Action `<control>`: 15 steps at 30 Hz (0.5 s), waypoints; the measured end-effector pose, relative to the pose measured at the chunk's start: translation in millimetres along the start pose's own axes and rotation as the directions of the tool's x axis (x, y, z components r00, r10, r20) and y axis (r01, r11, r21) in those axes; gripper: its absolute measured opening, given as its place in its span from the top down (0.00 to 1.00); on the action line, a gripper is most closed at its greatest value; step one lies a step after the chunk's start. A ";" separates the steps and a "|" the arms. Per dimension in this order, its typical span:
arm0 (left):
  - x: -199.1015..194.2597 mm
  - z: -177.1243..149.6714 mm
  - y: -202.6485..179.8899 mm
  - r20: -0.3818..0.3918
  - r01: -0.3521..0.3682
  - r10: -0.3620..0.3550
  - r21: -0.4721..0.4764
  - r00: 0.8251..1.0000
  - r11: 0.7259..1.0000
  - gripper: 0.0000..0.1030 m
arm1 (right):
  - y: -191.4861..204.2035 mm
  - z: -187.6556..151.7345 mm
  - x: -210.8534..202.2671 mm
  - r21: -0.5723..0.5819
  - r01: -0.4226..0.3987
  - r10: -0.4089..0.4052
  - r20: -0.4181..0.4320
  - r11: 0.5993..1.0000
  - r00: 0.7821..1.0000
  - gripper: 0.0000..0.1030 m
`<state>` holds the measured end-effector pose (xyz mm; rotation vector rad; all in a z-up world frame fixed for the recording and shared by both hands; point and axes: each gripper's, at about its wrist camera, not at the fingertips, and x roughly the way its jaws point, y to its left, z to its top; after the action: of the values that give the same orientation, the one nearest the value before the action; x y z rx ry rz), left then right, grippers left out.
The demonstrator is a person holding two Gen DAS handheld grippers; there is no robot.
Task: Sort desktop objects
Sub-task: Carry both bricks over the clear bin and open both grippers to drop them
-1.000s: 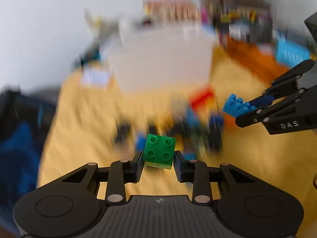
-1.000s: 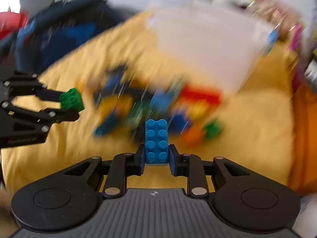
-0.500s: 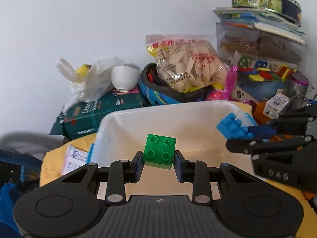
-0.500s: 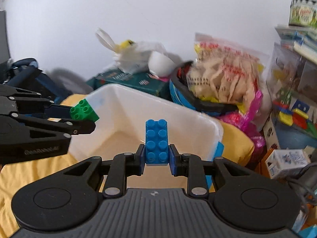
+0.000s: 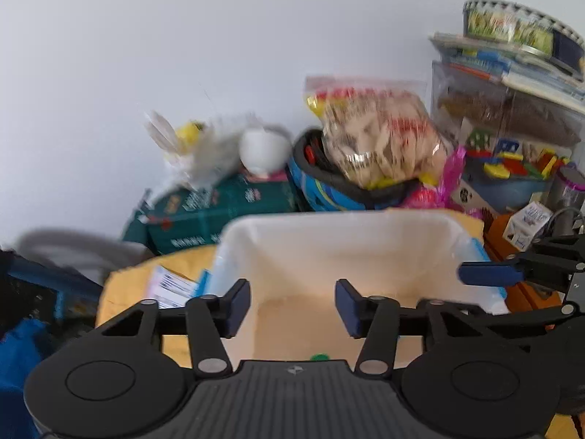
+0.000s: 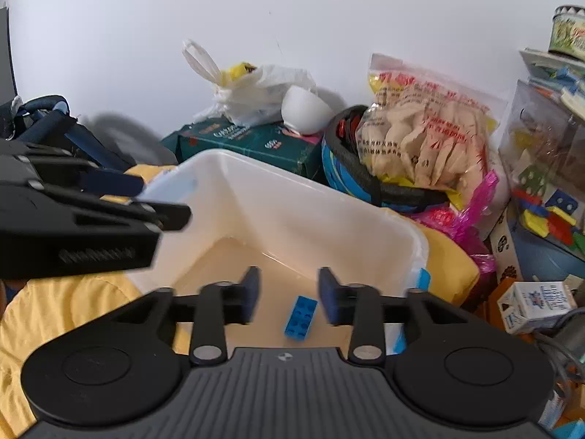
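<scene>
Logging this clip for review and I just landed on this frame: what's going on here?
A person is sorting toy bricks into a white plastic bin with two hand-held grippers. Both hang over the bin, and their jaws have just been opening with nothing between the pads. The right hand-held gripper has let go of a blue brick, which is in the bin below it. Under the left hand-held gripper only a sliver of a green brick shows at the edge of the gripper body.
</scene>
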<state>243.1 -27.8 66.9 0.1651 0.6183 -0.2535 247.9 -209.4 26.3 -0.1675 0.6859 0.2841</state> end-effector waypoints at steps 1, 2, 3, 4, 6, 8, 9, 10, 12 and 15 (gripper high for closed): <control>-11.1 -2.8 0.8 0.018 -0.004 0.004 0.005 1.000 1.000 0.33 | 1.2 -0.1 -4.8 0.001 -0.003 0.003 0.011 1.000 1.000 0.45; -22.6 -7.7 0.9 0.033 -0.005 0.004 0.013 0.999 1.000 0.29 | 2.7 -2.4 -13.1 0.002 -0.010 0.009 0.026 1.000 1.000 0.34; -33.9 -14.7 0.4 0.047 -0.008 0.007 0.026 0.999 1.000 0.29 | 3.6 -6.0 -22.6 0.005 -0.018 0.018 0.040 1.000 0.999 0.27; -44.7 -23.3 -0.6 0.058 -0.015 0.013 0.036 0.998 0.999 0.28 | 4.8 -10.4 -31.2 0.004 -0.028 0.028 0.052 1.000 0.998 0.09; -64.3 -48.5 -4.9 0.069 -0.040 0.036 0.061 0.997 0.997 0.28 | 9.1 -25.3 -51.6 -0.007 -0.037 0.037 0.089 0.999 0.995 0.00; -81.8 -79.8 -9.4 0.071 -0.054 0.050 0.066 0.996 0.996 0.28 | 15.1 -42.9 -68.0 -0.027 -0.049 0.052 0.098 0.998 0.994 0.00; -89.6 -96.8 -10.7 0.053 -0.048 0.045 0.062 0.998 0.997 0.28 | 18.9 -55.3 -76.3 -0.032 -0.063 0.065 0.085 0.998 0.994 0.00; -96.4 -112.6 -12.5 0.025 -0.035 0.033 0.061 0.999 0.997 0.28 | 22.3 -64.6 -81.5 -0.033 -0.078 0.080 0.076 0.996 0.994 0.00; -109.5 -145.3 -17.2 -0.027 0.021 -0.020 0.062 0.999 0.998 0.28 | 29.4 -92.8 -91.4 -0.044 -0.131 0.133 0.051 0.990 0.990 0.00; -125.5 -186.7 -30.0 -0.097 0.058 -0.054 0.040 0.994 0.998 0.28 | 39.8 -134.2 -90.0 -0.082 -0.134 0.129 -0.067 0.988 0.989 0.03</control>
<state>33.3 9.2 -11.2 0.2018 0.7140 -0.3142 88.8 -222.7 -20.3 -0.2145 0.7472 0.4373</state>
